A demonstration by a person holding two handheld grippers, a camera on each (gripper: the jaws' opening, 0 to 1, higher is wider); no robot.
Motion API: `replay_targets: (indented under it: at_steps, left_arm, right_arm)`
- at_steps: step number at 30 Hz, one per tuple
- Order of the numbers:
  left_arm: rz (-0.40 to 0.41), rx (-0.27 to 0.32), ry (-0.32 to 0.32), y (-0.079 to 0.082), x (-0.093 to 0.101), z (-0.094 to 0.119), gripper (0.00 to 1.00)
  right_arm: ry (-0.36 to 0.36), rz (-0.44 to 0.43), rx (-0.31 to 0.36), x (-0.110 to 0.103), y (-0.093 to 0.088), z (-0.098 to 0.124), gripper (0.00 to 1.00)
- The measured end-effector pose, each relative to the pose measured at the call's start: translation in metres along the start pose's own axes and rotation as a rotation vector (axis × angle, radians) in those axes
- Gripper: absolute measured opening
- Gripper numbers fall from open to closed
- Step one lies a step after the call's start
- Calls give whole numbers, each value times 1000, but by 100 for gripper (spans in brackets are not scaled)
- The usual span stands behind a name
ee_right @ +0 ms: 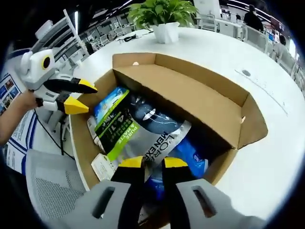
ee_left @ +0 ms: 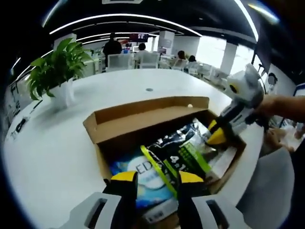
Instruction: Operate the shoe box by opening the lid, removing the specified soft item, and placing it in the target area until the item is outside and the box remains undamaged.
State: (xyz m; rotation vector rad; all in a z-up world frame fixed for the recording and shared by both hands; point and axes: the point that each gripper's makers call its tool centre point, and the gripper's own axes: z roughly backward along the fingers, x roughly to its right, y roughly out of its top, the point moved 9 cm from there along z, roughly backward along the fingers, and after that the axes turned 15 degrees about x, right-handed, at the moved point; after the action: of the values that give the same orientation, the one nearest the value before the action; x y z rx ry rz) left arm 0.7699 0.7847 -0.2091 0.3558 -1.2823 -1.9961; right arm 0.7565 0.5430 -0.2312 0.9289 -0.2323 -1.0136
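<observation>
An open cardboard shoe box (ee_left: 143,114) (ee_right: 190,95) sits on the white table, its lid folded back on the far side. Inside lies a soft black-and-silver packet (ee_left: 176,148) (ee_right: 152,129) with a green label, on top of blue packets (ee_left: 138,171) (ee_right: 190,152). My left gripper (ee_left: 157,177) hovers open over the box's near edge; in the right gripper view it (ee_right: 82,96) hangs open over the box's left wall, holding nothing. My right gripper (ee_right: 153,163) stands low over the packet with a narrow gap between its jaws. In the left gripper view its (ee_left: 216,132) yellow tips sit at the packet's right edge.
A potted plant (ee_left: 57,71) (ee_right: 164,14) stands on the white round table (ee_left: 57,143) (ee_right: 267,143). A grey chair (ee_right: 52,191) (ee_left: 267,191) sits beside the table's edge. There is a small round port (ee_left: 149,89) in the tabletop, and people and chairs far behind.
</observation>
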Motion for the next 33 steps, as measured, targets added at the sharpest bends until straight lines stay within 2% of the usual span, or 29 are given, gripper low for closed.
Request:
replay_targets:
  at_steps: [6,7,17,23,27,33]
  left_arm:
    - [0,-27,-11,-4,5,-11,29]
    - [0,-33,-10,-1,8,-12,28]
    - [38,-61,-12,-5,10,-30,25]
    - [88,-51,-18,-7,8,-36,24]
    - [143,-42,-23,-9,5,-39,19]
    - [203,-32,-32,-11,3,-44,14]
  right_arm:
    - [-8,-13,7,1,0,-2,3]
    - [-8,-8,7,0,0,-2,2]
    - [-8,111,-2,-2,-2,-8,0]
    - [-2,152,-3,-1,-3,-8,0]
    - [3,172,-2,0,-4,-10,0]
    - [-2,168,4,-2,-4,-8,0]
